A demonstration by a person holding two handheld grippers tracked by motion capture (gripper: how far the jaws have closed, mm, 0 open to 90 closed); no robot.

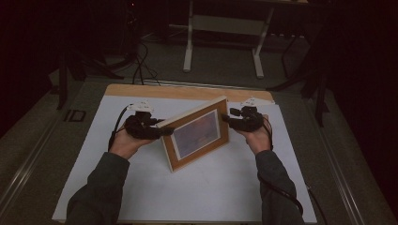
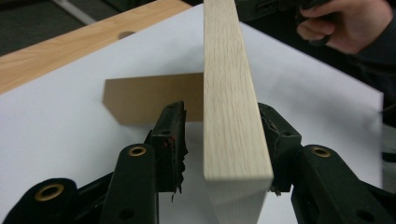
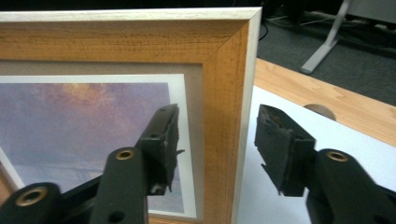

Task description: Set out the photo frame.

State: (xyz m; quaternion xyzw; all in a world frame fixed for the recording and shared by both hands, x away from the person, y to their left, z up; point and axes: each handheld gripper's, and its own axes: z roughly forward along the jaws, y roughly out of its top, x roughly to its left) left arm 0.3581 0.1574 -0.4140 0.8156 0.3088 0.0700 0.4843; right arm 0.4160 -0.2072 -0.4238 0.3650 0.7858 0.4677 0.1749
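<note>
A wooden picture frame (image 1: 197, 133) with a purple-toned print stands upright on the white sheet, propped by its brown back stand (image 2: 149, 98). My left gripper (image 1: 164, 131) is at the frame's left end. In the left gripper view its jaws straddle the frame's pale side edge (image 2: 229, 93), and a gap shows beside the left pad (image 2: 170, 135), so the left gripper (image 2: 222, 135) is open. My right gripper (image 1: 227, 117) is at the frame's right end. Its jaws stand either side of the frame's corner (image 3: 224, 70), clear of it, so the right gripper (image 3: 217, 135) is open.
The white sheet (image 1: 211, 192) covers a wooden table whose bare strip (image 1: 187, 91) shows at the far edge. Beyond it stand white desk legs (image 1: 187, 42) and loose cables (image 1: 141, 65) on a dark floor. The other hand (image 2: 350, 23) appears past the frame.
</note>
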